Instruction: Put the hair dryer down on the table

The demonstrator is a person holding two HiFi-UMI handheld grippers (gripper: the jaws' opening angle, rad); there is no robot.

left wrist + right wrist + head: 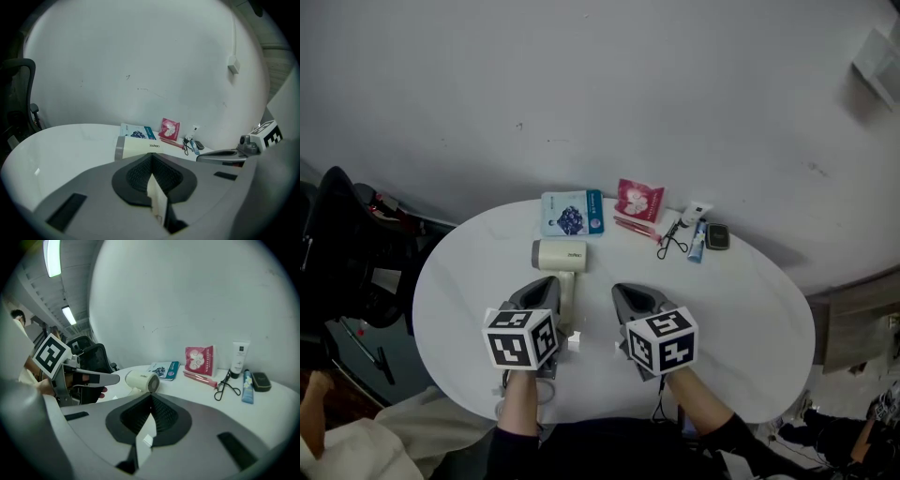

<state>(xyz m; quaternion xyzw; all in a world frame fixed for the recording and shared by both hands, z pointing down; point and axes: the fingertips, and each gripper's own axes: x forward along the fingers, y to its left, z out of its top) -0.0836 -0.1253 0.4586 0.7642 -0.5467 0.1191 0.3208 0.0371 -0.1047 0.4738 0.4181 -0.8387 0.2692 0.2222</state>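
Note:
A cream hair dryer (560,255) lies on its side on the white oval table (750,309), barrel pointing left and handle running back toward me. My left gripper (546,284) sits just left of the handle, jaws closed together with nothing between them. In the left gripper view the dryer (140,149) lies right beyond the closed left gripper (151,157). My right gripper (623,292) hovers to the dryer's right, apart from it, jaws also shut and empty. From the right gripper view the dryer (140,380) shows past the right gripper (151,397).
Along the table's far edge lie a blue packet (572,212), a red packet (639,199), an eyelash curler (672,239), a white tube (696,212), a blue tube (697,242) and a small dark case (717,236). A black chair (347,244) stands left of the table.

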